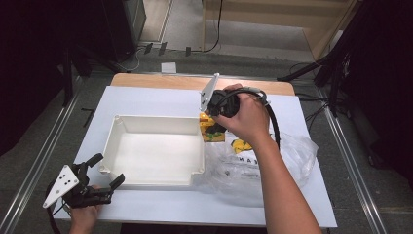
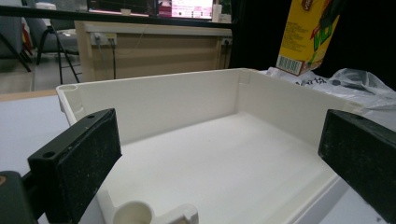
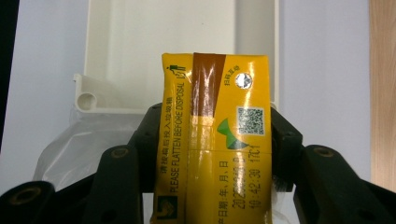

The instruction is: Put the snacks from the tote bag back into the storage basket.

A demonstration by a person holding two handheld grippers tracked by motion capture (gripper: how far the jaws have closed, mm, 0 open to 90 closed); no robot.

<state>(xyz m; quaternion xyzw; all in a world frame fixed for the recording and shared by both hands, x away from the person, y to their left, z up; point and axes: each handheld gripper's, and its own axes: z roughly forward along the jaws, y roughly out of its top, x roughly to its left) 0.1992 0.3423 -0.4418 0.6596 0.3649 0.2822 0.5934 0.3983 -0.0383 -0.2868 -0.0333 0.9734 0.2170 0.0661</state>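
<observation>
Table (image 1: 146, 100): white top with a wooden far edge, seen whole from the high view.
Tray (image 1: 151, 151): white, shallow, nothing inside; left gripper view looks across its floor from a near corner.
Plastic bag (image 1: 287, 161): clear, crumpled, lying just right of the tray with yellow print showing through.
Right gripper (image 1: 210, 127): held by the right hand (image 1: 246, 117) over the tray's right wall; jaws clamped on the carton's two sides.
Left gripper (image 1: 104, 170): at the tray's near-left corner, jaws spread wide, nothing between them.
Juice carton (image 3: 215, 140): yellow; right gripper view alone shows its QR code, foil straw hole and "PLEASE FLATTEN BEFORE DISPOSAL"; left gripper view alone shows its barcode, carton raised above the far rim.
</observation>
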